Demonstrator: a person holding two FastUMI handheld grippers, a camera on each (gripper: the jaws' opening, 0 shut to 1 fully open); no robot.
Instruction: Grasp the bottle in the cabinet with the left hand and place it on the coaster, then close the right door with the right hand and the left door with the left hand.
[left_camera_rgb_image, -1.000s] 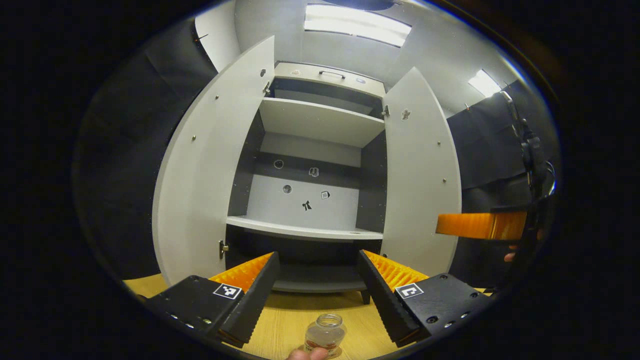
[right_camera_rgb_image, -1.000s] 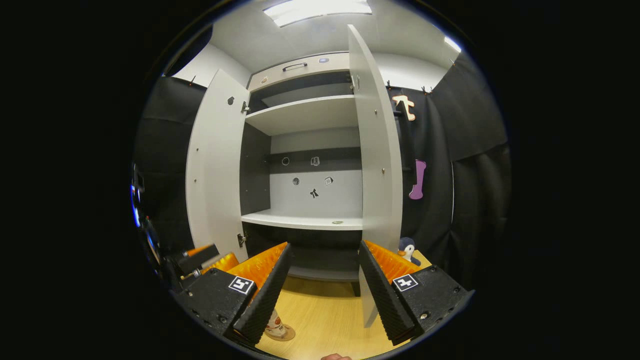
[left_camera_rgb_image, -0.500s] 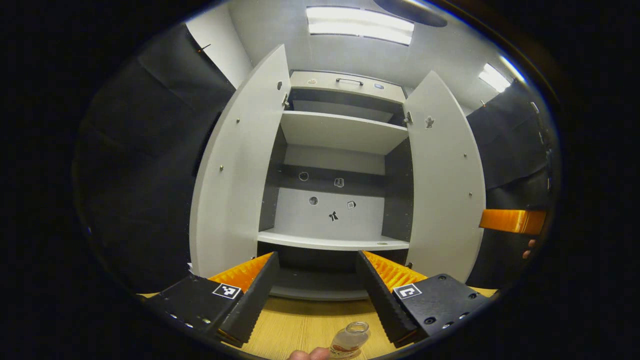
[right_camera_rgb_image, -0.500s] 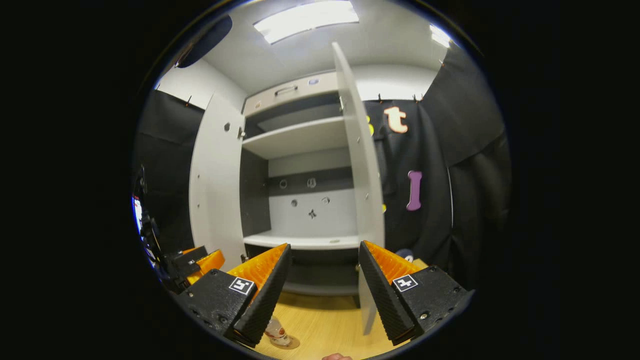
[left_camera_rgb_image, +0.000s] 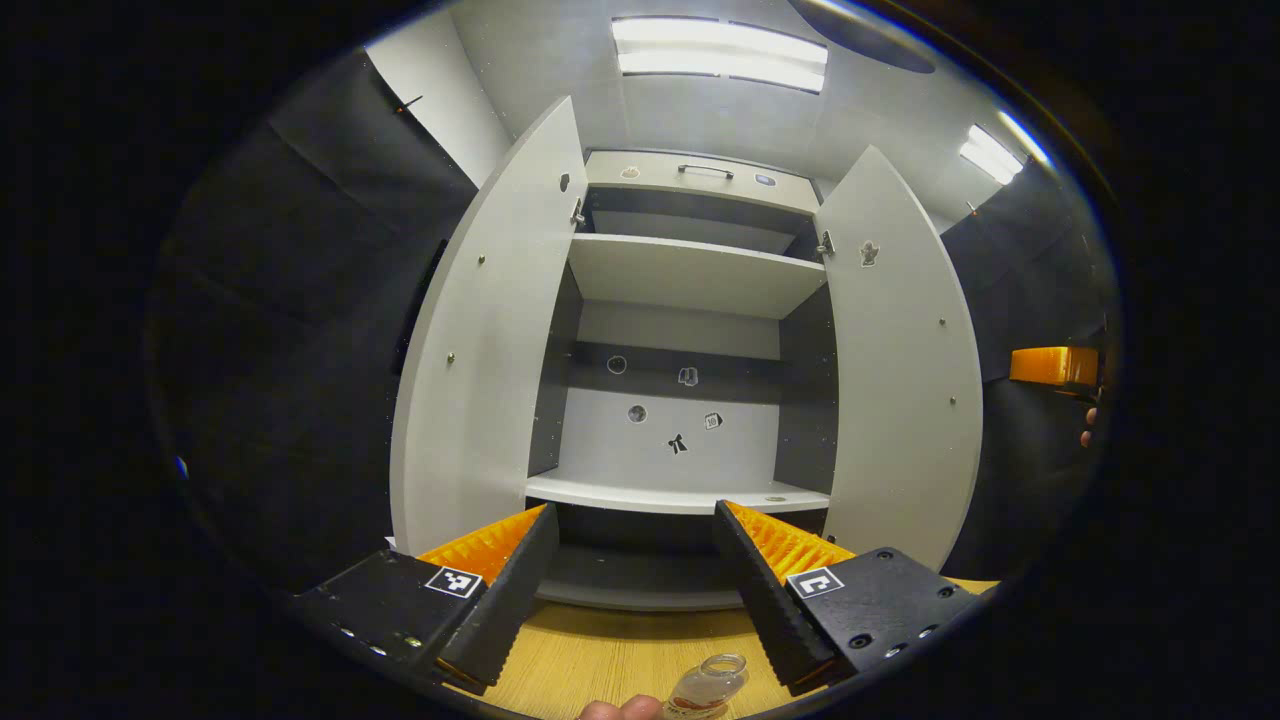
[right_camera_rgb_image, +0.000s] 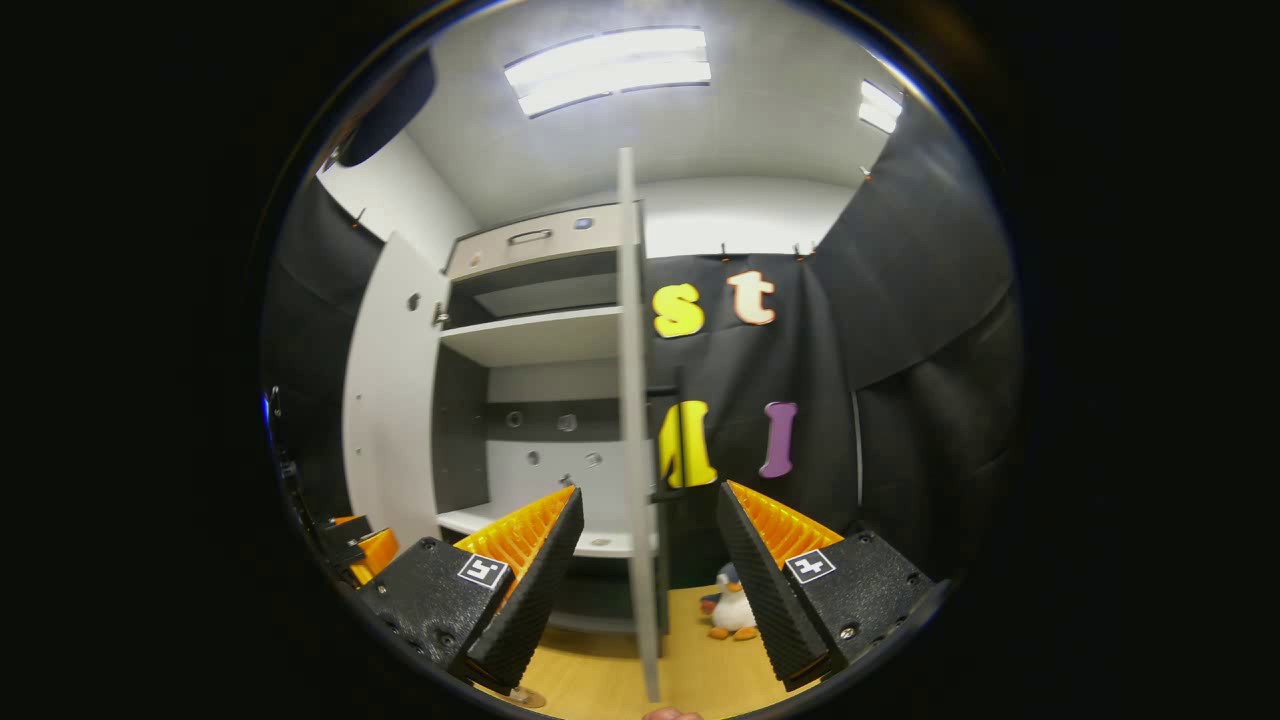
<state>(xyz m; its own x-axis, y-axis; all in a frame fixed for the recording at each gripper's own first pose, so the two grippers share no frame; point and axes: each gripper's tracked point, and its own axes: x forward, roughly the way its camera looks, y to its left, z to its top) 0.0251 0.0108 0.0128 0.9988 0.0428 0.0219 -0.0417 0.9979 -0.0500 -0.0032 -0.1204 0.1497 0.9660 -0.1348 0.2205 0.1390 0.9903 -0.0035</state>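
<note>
A small clear glass bottle (left_camera_rgb_image: 708, 687) stands on the wooden table (left_camera_rgb_image: 600, 655) just below my left gripper (left_camera_rgb_image: 632, 510), which is open and holds nothing. A fingertip shows beside the bottle. The grey cabinet (left_camera_rgb_image: 690, 270) has both doors swung wide: left door (left_camera_rgb_image: 480, 340), right door (left_camera_rgb_image: 900, 370). In the right gripper view the right door (right_camera_rgb_image: 629, 400) is edge-on, running between the fingers of my open right gripper (right_camera_rgb_image: 648, 492) but farther off. A sliver of the coaster (right_camera_rgb_image: 522, 697) peeks out under the left finger. The right gripper (left_camera_rgb_image: 1055, 366) also shows beyond the right door.
The cabinet's lower shelf (left_camera_rgb_image: 680, 495) carries a small round mark near its right end. A toy penguin (right_camera_rgb_image: 733, 610) sits on the table right of the right door. The left door (right_camera_rgb_image: 390, 400) and the left gripper (right_camera_rgb_image: 355, 545) show at the left.
The right gripper has swung to the right, so the right door now appears edge-on and the penguin shows. The left gripper has tilted up slightly; the bottle sits lower in its view.
</note>
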